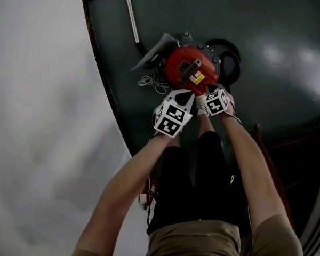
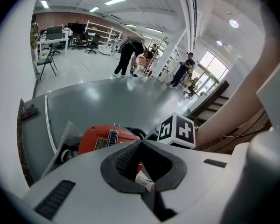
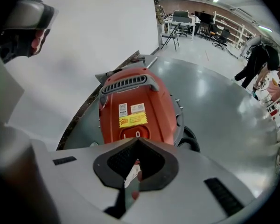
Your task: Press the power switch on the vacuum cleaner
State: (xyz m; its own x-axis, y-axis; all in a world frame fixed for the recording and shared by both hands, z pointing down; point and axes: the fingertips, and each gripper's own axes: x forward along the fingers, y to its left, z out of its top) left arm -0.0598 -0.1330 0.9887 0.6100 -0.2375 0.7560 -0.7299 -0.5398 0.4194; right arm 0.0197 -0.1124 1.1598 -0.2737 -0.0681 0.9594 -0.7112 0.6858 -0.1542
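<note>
Vacuum cleaner (image 1: 189,68), glossy rounded red, faces empty closed left gripper (image 2: 140,143) and right gripper (image 3: 138,141).

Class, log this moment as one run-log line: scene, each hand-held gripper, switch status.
scene: red vacuum cleaner on dark floor | left hand-held gripper: shut, empty | right hand-held gripper: shut, tip at power switch | press: unconfirmed

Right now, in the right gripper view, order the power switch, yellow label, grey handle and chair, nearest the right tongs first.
1. power switch, just ahead
2. yellow label, just beyond it
3. grey handle, farther back
4. chair, far across the floor
</note>
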